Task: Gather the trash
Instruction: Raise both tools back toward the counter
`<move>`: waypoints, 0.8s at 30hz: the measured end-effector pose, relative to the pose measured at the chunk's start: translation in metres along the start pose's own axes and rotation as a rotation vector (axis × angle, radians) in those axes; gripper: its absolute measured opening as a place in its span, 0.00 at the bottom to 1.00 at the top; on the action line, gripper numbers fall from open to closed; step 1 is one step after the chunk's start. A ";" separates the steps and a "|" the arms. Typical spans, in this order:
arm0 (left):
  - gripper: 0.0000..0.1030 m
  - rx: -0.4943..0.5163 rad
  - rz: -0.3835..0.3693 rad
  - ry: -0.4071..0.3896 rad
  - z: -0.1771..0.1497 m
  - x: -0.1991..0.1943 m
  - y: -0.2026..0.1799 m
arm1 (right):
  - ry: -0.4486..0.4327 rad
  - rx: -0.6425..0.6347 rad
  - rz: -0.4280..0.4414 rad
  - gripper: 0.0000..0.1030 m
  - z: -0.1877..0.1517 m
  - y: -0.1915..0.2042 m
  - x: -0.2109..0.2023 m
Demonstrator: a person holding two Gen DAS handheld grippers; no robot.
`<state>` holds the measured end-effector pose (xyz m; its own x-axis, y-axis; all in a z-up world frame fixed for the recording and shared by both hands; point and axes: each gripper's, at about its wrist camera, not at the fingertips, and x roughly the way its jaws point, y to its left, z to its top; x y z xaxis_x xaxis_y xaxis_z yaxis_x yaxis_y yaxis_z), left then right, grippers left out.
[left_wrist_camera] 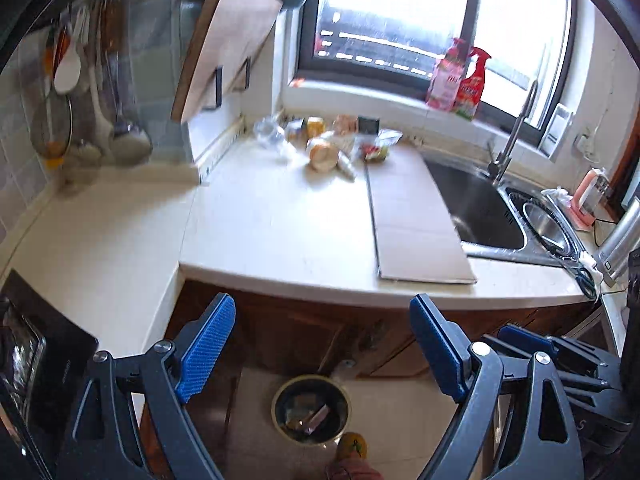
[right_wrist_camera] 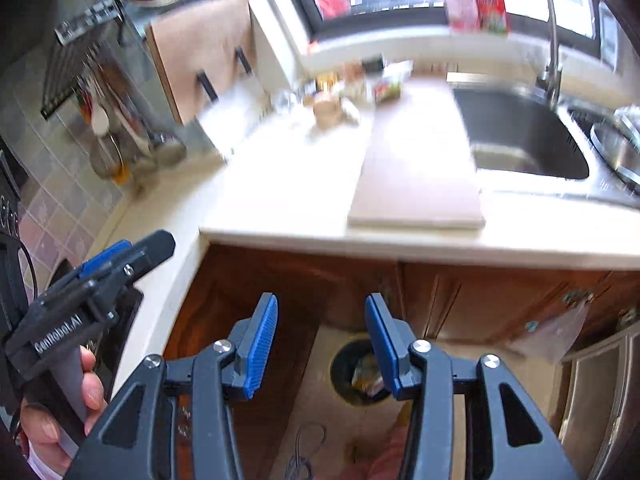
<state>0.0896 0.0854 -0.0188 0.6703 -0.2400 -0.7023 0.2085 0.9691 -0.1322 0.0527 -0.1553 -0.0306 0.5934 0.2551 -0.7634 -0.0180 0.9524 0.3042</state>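
Several pieces of trash (left_wrist_camera: 332, 140) lie at the back of the white counter under the window: a paper cup on its side (left_wrist_camera: 323, 153), a clear plastic container (left_wrist_camera: 269, 131) and a wrapper (left_wrist_camera: 378, 148). They show blurred in the right wrist view (right_wrist_camera: 340, 92). A round trash bin (left_wrist_camera: 311, 409) with scraps inside stands on the floor below the counter; it also shows in the right wrist view (right_wrist_camera: 362, 374). My left gripper (left_wrist_camera: 322, 320) is open and empty, held above the bin. My right gripper (right_wrist_camera: 321, 320) is open and empty, also above the bin.
A flat cardboard sheet (left_wrist_camera: 412, 216) lies on the counter (left_wrist_camera: 260, 220) beside the steel sink (left_wrist_camera: 480, 208) with its faucet (left_wrist_camera: 516, 132). Bottles (left_wrist_camera: 460, 76) stand on the windowsill. Utensils (left_wrist_camera: 80, 92) hang on the left wall. Wooden cabinets (right_wrist_camera: 480, 296) lie under the counter.
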 end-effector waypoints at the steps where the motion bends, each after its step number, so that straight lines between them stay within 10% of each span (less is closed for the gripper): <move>1: 0.86 0.011 0.001 -0.014 0.004 -0.005 -0.004 | -0.023 -0.002 -0.003 0.45 0.003 -0.003 -0.007; 24: 0.93 0.040 0.008 -0.128 0.050 -0.060 -0.022 | -0.251 -0.046 -0.057 0.48 0.049 0.022 -0.076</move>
<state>0.0799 0.0752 0.0615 0.7566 -0.2400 -0.6082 0.2295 0.9685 -0.0967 0.0470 -0.1619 0.0620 0.7757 0.1572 -0.6113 -0.0124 0.9721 0.2342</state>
